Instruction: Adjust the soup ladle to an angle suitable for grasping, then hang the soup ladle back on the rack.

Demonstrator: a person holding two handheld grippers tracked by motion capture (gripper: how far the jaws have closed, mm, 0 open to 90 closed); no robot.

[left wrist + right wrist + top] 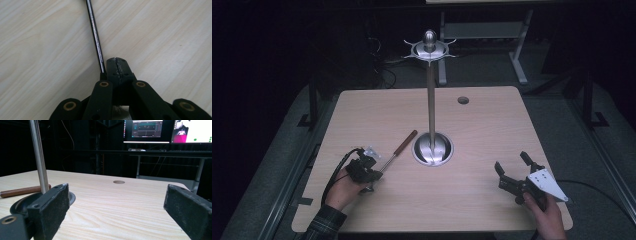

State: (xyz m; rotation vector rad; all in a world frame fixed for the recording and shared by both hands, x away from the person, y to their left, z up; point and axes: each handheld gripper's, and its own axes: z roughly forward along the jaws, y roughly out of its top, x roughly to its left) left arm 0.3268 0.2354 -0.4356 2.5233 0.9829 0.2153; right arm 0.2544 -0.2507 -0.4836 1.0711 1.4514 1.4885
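Utensil (96, 37): fine print along its shaft, too small to read.

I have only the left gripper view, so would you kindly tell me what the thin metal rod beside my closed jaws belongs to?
Observer: It is the shaft of a utensil with a brown wooden handle, lying on the table.
Operator: Thank you. How is the right gripper?
Observer: The right gripper is near the table's right front, jaws open, nothing between them.
Operator: Is there anywhere to hang the utensil?
Observer: A tall metal stand with hooks at its top stands mid-table, just beyond the handle.
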